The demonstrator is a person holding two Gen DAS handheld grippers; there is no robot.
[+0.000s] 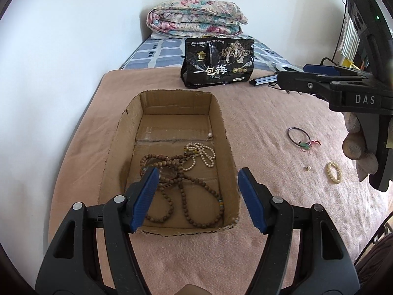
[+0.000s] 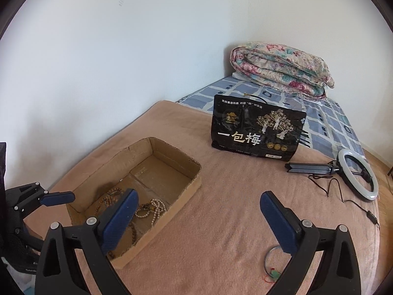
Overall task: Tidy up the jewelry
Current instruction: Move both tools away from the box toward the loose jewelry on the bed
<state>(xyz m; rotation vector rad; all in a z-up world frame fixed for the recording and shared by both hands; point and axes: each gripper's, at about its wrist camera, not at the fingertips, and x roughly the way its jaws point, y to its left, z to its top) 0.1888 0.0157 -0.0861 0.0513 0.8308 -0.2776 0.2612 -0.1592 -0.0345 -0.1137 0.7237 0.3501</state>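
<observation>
An open cardboard box (image 1: pixel 115 147) lies on the pink blanket; it also shows in the right wrist view (image 2: pixel 189 184). Inside lie a brown wooden bead necklace (image 1: pixel 186 196) and a white pearl necklace (image 1: pixel 203 156); a single pearl (image 1: pixel 210 135) sits by the far right wall. On the blanket to the right lie a dark ring bracelet with a green charm (image 1: pixel 298 136), a small earring (image 1: pixel 307 168) and a cream bead bracelet (image 1: pixel 334 172). My left gripper (image 1: pixel 196 196) is open and empty above the box's near end. My right gripper (image 2: pixel 196 221) is open and empty, above the ring bracelet (image 2: pixel 270 263).
A black snack bag (image 1: pixel 217 64) stands beyond the box. A ring light on a folded tripod (image 2: pixel 356 172) with its cable lies at the right. A folded floral quilt (image 1: pixel 196 19) sits at the far end of the bed. A white wall runs along the left.
</observation>
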